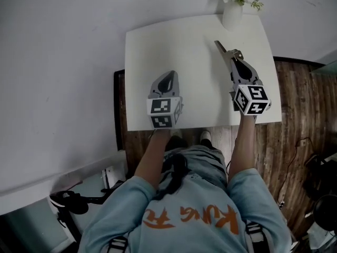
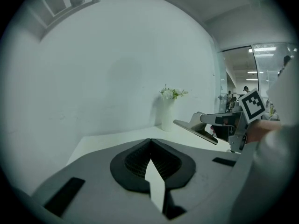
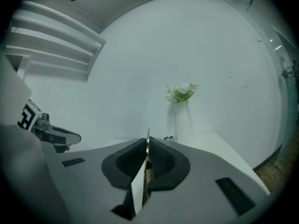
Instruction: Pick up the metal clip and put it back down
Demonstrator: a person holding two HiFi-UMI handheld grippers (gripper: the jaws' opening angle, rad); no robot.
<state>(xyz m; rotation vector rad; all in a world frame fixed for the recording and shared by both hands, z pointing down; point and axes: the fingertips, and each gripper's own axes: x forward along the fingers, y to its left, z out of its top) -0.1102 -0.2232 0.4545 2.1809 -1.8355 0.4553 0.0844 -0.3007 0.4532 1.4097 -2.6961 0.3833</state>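
White table [image 1: 184, 51], white vase [image 1: 232, 15] — silvery metal clip [image 1: 220, 47].

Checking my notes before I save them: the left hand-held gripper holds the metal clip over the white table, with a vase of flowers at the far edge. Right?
No: the right hand-held gripper holds the metal clip, as the right gripper view shows. The white table and vase of flowers are as you said.
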